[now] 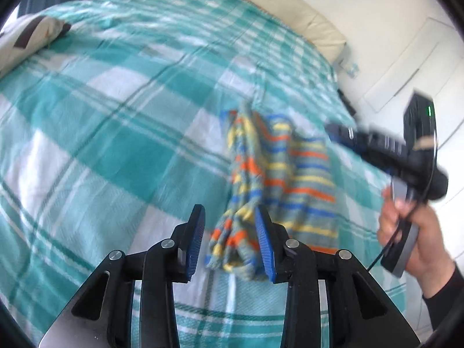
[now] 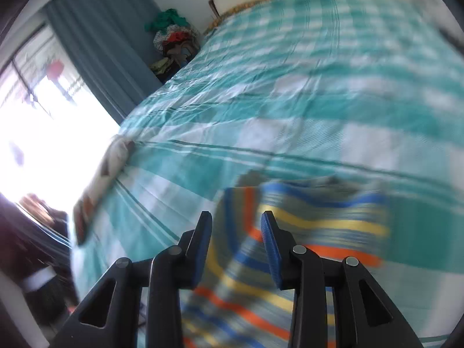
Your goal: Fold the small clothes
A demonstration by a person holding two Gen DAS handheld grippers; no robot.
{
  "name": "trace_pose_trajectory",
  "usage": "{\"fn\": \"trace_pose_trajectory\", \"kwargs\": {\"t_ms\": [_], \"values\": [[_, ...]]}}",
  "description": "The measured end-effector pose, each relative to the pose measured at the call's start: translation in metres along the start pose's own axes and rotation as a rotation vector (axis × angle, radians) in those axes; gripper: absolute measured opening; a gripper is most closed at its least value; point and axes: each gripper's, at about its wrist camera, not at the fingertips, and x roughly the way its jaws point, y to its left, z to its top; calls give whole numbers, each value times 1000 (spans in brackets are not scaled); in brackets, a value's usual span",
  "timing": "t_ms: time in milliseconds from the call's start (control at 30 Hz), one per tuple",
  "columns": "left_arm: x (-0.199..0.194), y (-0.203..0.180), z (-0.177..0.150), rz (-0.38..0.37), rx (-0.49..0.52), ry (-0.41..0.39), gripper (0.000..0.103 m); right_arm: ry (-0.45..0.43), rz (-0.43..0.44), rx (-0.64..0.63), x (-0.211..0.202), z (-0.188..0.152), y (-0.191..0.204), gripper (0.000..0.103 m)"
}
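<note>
A small striped knit garment (image 1: 278,174), grey with orange, yellow and blue bands, lies on the teal and white checked bedspread (image 1: 116,116). Its left part is bunched into a long roll that reaches down between my left gripper's fingers. My left gripper (image 1: 230,232) is open just above that roll and grips nothing. My right gripper (image 1: 342,133) shows in the left wrist view at the right, held in a hand above the garment's far right corner. In the right wrist view my right gripper (image 2: 236,235) is open over the garment (image 2: 290,246), which is blurred.
A patterned pillow (image 1: 26,40) lies at the bed's left edge. A cream headboard cushion (image 1: 290,8) runs along the far side by a white wall. A pile of clothes (image 2: 174,40) sits beyond the bed near a blue curtain (image 2: 101,37) and a bright window.
</note>
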Motion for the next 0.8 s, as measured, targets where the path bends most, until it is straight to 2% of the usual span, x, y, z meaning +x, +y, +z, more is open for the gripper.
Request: {"fn": "trace_pose_trajectory", "kwargs": {"t_ms": [33, 100, 200, 267, 300, 367, 400, 433, 500, 533, 600, 667, 733, 800], "values": [[0, -7, 3, -30, 27, -7, 33, -2, -35, -33, -12, -8, -5, 37], [14, -23, 12, -88, 101, 8, 21, 18, -70, -83, -33, -31, -13, 37], [49, -47, 16, -109, 214, 80, 14, 68, -11, -120, -41, -63, -11, 37], [78, -47, 21, -77, 231, 133, 9, 95, 36, -151, -31, -80, -3, 36], [95, -40, 26, -25, 237, 157, 7, 110, 48, -163, -25, -88, 1, 36], [105, -26, 36, 56, 212, 176, 3, 183, 38, -182, -4, -108, 0, 36], [103, -17, 41, 50, 179, 180, 2, 253, 15, -178, 9, -118, -5, 35], [96, -14, 44, 36, 153, 179, 2, 270, 12, -182, 11, -125, -8, 34], [82, -14, 53, 55, 176, 144, 5, 250, 29, -190, -1, -122, -9, 33], [78, -16, 56, 35, 179, 129, 6, 223, 46, -173, -10, -113, -12, 33], [77, -23, 64, -62, 174, 124, 6, 159, 56, -158, -19, -93, -14, 33], [88, -38, 70, -96, 210, 134, 6, 107, 37, -147, -14, -64, -17, 33], [113, -54, 77, -70, 268, 162, 10, 98, 9, -122, 7, -41, -24, 33], [145, -52, 83, 55, 285, 209, 14, 119, -28, -68, 37, -27, -35, 33]]}}
